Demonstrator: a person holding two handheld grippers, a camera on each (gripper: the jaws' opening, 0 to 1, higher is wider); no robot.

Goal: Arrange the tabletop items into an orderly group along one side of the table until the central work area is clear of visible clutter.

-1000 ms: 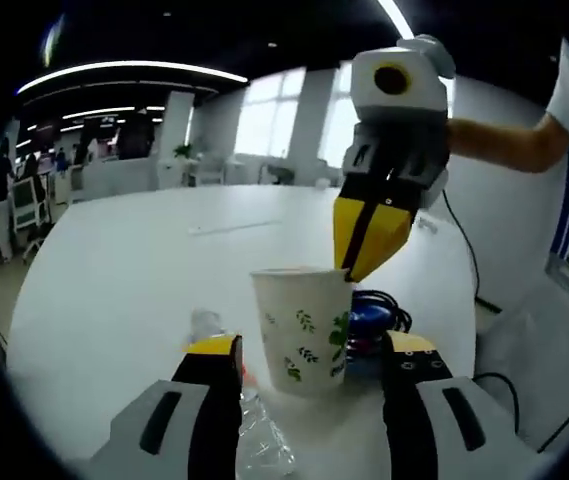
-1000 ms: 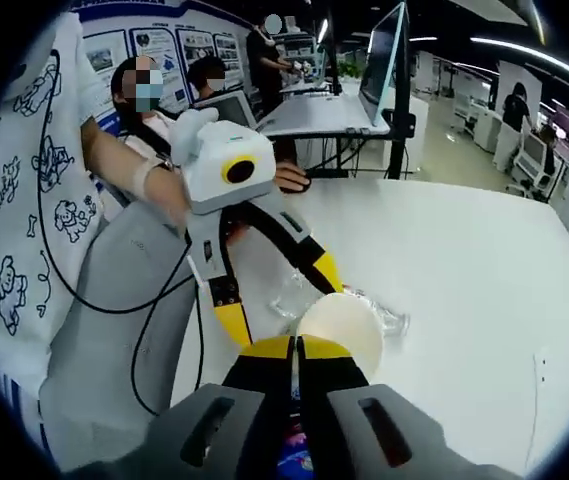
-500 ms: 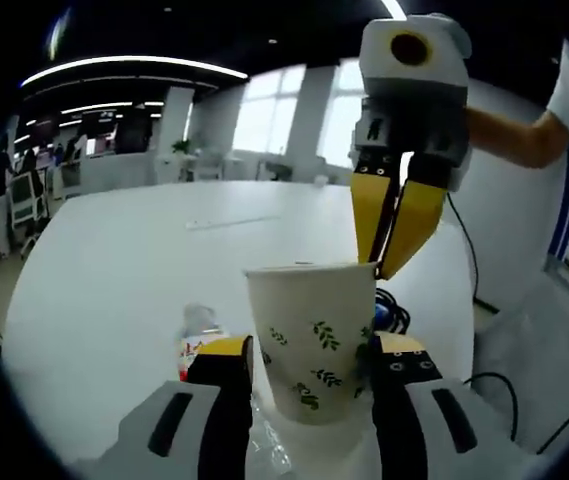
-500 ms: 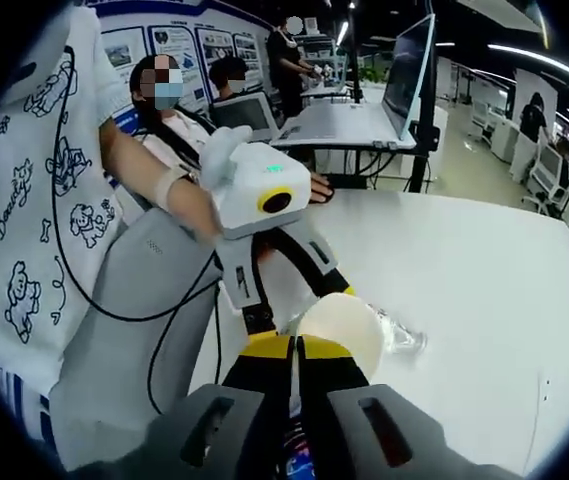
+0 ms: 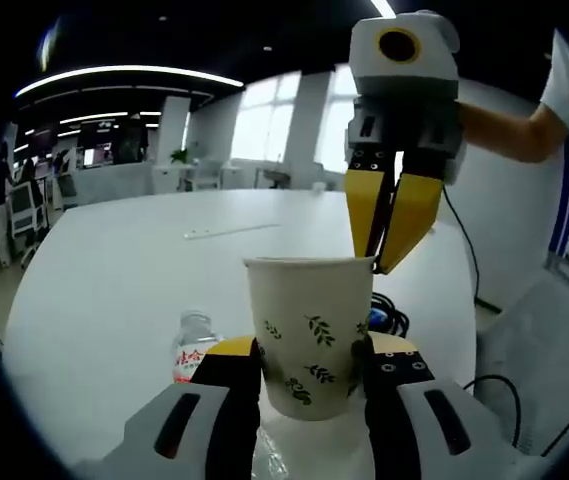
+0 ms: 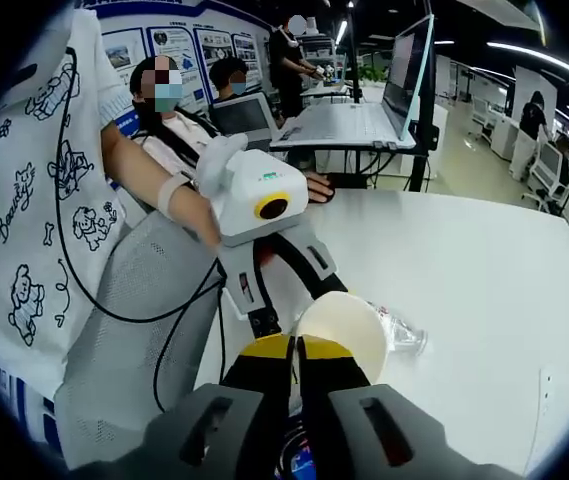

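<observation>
Cup [image 5: 309,335] one, bottle [image 5: 190,346] one, tools two.

Table [image 5: 114,270] beyond paper cup [image 5: 308,330] and bottle [image 5: 192,345] lies open.

The paper cup [image 5: 309,335] is white with dark green leaf sprigs, cream inside. Both the left claw [image 5: 304,362] and the right claw [image 5: 389,225] are yellow-tipped on black with pale grey bodies. The bench [image 5: 114,270] is white. The bottle [image 5: 192,345] beside the cup is clear with a red-printed label.
</observation>
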